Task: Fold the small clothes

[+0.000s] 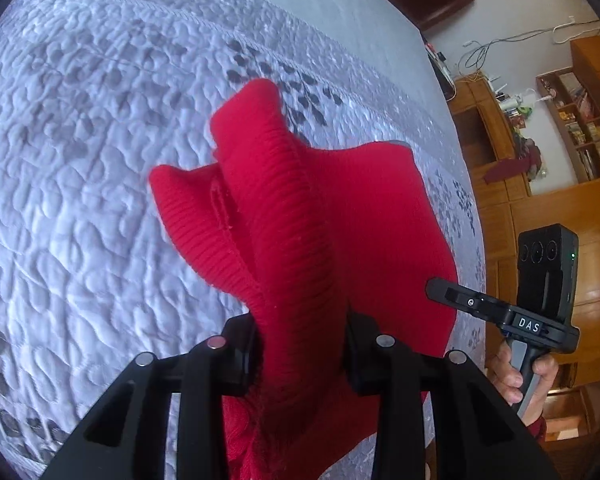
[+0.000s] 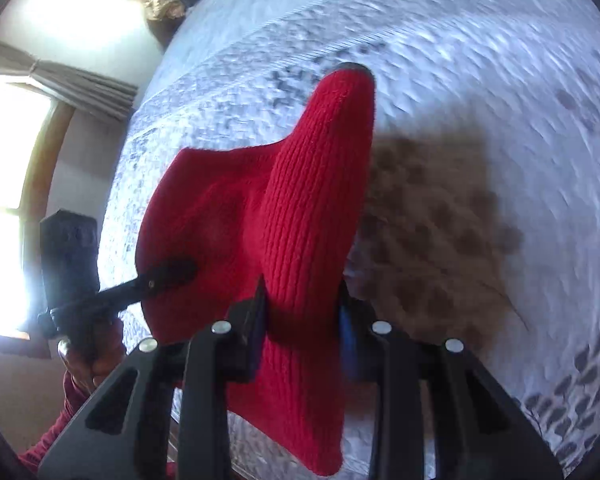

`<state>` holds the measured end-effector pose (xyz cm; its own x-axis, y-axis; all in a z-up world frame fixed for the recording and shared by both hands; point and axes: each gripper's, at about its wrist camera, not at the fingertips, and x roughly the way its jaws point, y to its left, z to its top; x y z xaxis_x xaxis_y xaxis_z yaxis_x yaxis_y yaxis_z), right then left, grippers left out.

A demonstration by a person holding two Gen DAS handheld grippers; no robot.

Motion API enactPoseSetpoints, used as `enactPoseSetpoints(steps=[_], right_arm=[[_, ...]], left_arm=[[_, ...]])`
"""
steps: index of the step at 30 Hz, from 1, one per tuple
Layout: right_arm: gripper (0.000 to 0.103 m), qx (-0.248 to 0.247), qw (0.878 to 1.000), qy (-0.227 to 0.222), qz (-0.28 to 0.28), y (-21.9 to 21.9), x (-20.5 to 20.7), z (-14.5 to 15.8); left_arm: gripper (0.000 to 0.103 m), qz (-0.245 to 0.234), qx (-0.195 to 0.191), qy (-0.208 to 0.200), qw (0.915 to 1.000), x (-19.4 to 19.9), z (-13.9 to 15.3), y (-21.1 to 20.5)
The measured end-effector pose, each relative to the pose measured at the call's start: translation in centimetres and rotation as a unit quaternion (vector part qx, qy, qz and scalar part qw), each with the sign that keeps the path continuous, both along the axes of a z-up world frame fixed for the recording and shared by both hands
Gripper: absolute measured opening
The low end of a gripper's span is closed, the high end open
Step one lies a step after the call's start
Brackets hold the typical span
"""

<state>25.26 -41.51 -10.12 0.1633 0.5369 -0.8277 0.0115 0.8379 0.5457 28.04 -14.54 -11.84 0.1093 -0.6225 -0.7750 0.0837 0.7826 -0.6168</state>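
A small red knit garment (image 1: pixel 300 208) hangs in the air above a quilted white bedspread (image 1: pixel 80 160). My left gripper (image 1: pixel 302 344) is shut on a ribbed edge of it. My right gripper (image 2: pixel 302 332) is shut on another part of the same red garment (image 2: pixel 312 200), which stretches between the two. The right gripper also shows in the left wrist view (image 1: pixel 460 300) at the garment's right edge. The left gripper shows in the right wrist view (image 2: pixel 168 274) at the garment's left edge. The garment's lower part is hidden behind the fingers.
The bedspread (image 2: pixel 500 80) has grey leaf patterns and fills most of both views. A dark shadow (image 2: pixel 432 232) lies on it under the garment. Wooden shelves and cabinets (image 1: pixel 560 140) stand beyond the bed's right edge. A bright window with a curtain (image 2: pixel 20 160) is at the left.
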Motion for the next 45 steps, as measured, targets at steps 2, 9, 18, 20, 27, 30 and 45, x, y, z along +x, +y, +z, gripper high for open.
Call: enactPoseSetpoints(steps=[2, 9, 18, 20, 27, 30, 45], right_arm=[[0.03, 0.002, 1.0, 0.023, -0.013, -2.0, -1.3, -2.5], [0.039, 0.077, 0.994, 0.022, -0.068, -5.2, -5.0, -7.6], [0.065, 0.039, 0.999, -0.009, -0.007, -3.8, -10.5, -3.9], [0.065, 0.036, 0.999, 0.004, -0.003, -3.0, -12.1, -4.6], [0.017, 0.074, 0.996, 0.034, -0.033, -2.8, -14.0, -7.5], [0.013, 0.066, 0.997, 0.025, -0.039, -3.4, -14.7, -6.7], [0.038, -0.075, 0.996, -0.022, -0.05, -1.0, -16.9, -5.0]], left_arm=[[0.035, -0.012, 0.018, 0.008, 0.9997, -1.0, -1.8, -2.0], [0.043, 0.012, 0.006, 0.018, 0.9998, -2.4, -6.1, -1.3], [0.054, -0.014, 0.117, -0.072, 0.9904, -8.6, -0.9, -1.6], [0.054, -0.015, 0.136, -0.076, 0.9877, -10.1, -1.1, -1.5], [0.053, -0.001, 0.144, -0.064, 0.9875, -11.3, -3.5, -0.8], [0.053, -0.012, 0.158, -0.071, 0.9849, -11.8, -3.4, -0.9], [0.055, -0.004, 0.196, -0.099, 0.9756, -13.0, -3.0, -1.9]])
